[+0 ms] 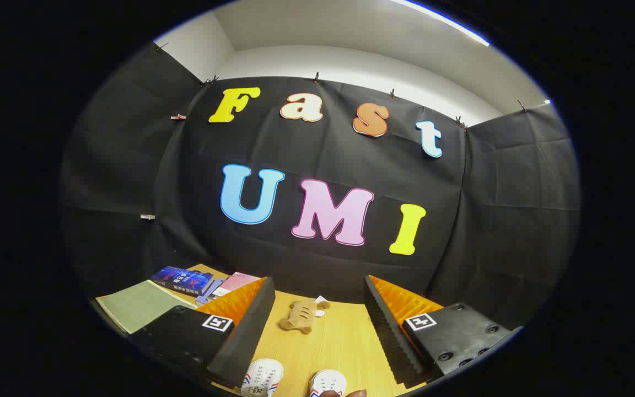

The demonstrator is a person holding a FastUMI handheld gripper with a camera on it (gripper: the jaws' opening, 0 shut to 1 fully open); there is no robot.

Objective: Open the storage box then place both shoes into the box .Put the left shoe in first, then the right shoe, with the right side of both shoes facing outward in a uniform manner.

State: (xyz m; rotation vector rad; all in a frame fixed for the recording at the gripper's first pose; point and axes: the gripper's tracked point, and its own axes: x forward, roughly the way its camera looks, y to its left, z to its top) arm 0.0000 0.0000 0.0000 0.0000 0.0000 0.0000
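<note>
Gripper view: gripper (pixel 317 331) spread wide, nothing between its fingers (pixel 243 336), held above the wooden table (pixel 339 342). Two white shoes (pixel 262 377) with red-blue stripes lie side by side on the table, low between the fingers; second shoe (pixel 327 382) just right of the first. Tan plush toy (pixel 301 315) beyond the shoes. Books (pixel 182 279) and green mat (pixel 138 304) left of the toy.
</note>
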